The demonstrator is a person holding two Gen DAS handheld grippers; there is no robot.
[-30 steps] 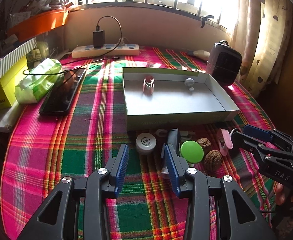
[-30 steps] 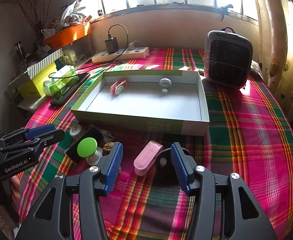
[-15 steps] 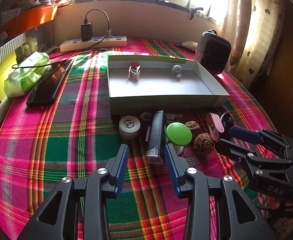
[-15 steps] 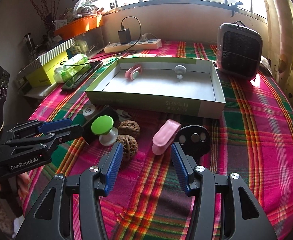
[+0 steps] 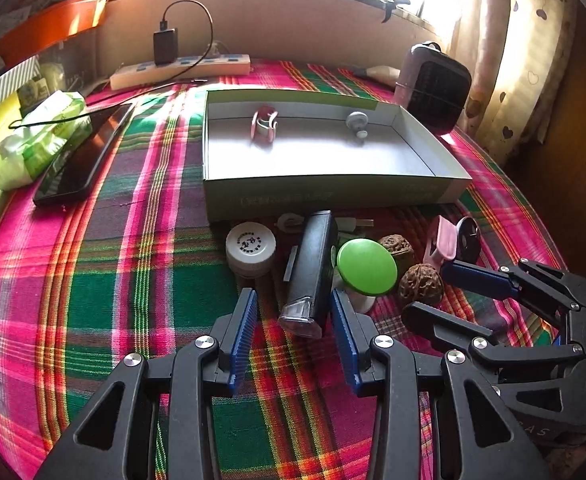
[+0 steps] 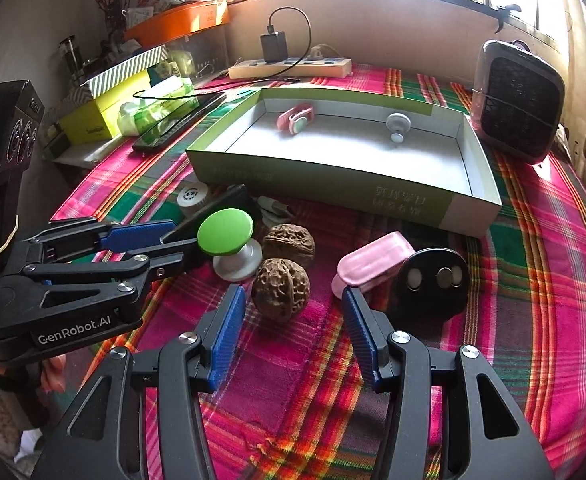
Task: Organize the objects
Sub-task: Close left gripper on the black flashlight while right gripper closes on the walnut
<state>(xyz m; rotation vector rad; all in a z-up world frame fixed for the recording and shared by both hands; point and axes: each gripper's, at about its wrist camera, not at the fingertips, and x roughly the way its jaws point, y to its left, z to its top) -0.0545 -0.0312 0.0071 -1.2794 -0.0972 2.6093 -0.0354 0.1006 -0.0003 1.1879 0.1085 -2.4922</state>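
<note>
- Tray [image 5: 325,196], far: holds a pink clip [image 5: 264,124] and a knob [image 5: 357,122].
- Near surface [image 5: 93,264]: torch [image 5: 311,268], walnuts [image 6: 279,288], green knob [image 6: 225,232] left unsorted.
- Left gripper [image 5: 293,320], right gripper [image 6: 289,320]: jaws apart, empty.

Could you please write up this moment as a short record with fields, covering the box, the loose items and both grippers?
box: shallow open green-sided cardboard box on the plaid tablecloth
inside box: pink clip and small grey knob near the far wall
loose items in front: two brown walnuts, green-topped round knob, pink clip case, black round disc, black oblong device, white round cap
left gripper: open, straddling the black oblong device's near end
right gripper: open, nearest walnut just ahead
</note>
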